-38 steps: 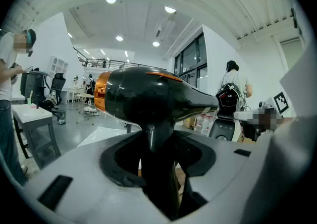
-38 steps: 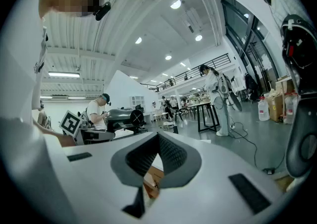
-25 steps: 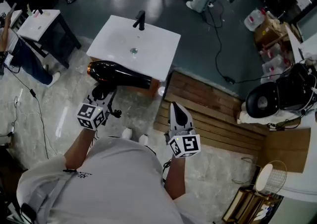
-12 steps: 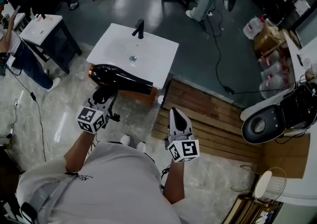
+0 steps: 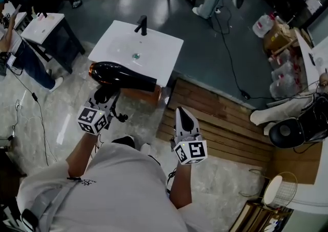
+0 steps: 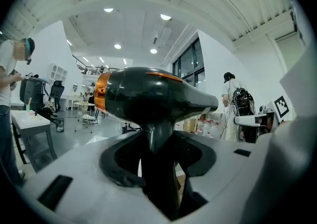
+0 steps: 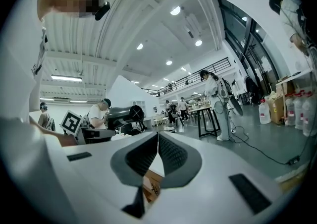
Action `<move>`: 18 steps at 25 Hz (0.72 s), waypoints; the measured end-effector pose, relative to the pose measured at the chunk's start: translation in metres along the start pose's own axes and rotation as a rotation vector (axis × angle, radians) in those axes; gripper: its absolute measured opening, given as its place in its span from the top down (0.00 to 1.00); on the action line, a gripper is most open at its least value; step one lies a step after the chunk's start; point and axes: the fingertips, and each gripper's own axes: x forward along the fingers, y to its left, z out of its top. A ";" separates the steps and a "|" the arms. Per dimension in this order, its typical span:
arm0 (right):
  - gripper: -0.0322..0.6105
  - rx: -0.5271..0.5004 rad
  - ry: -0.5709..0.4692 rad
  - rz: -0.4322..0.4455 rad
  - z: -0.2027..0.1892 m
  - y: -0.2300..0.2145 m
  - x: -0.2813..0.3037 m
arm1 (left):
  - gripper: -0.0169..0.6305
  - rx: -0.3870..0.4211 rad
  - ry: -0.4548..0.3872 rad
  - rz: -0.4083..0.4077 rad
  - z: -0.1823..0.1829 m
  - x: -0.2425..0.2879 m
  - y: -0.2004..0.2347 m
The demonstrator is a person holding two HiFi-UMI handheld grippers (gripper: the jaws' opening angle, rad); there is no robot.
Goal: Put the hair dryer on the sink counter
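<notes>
The left hand-held gripper (image 5: 105,95) grips the handle of the hair dryer (image 5: 123,76), which sits over the near edge of the sink worktop (image 5: 164,51); its rigid, glossy, top-heavy body likely suits this handle hold, while the right hand-held gripper (image 5: 183,117) is closed and empty.

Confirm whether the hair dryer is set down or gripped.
Gripped. The left gripper clamps the hair dryer by its handle, barrel level; head view shows it at the sink counter's front edge.

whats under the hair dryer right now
Seen from above, the hair dryer overlaps the front edge of the sink counter, hiding that strip. Its handle runs down into the left gripper, shut on it.
</notes>
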 end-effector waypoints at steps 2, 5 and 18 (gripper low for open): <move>0.94 0.003 0.002 0.002 -0.002 -0.002 -0.003 | 0.69 -0.003 0.001 0.011 -0.001 -0.002 0.000; 0.94 0.008 0.003 0.006 -0.004 -0.004 -0.007 | 0.69 0.001 0.002 0.027 -0.001 -0.007 0.001; 0.94 0.007 0.021 0.059 -0.011 0.019 0.014 | 0.69 0.008 -0.004 0.053 -0.001 -0.018 0.024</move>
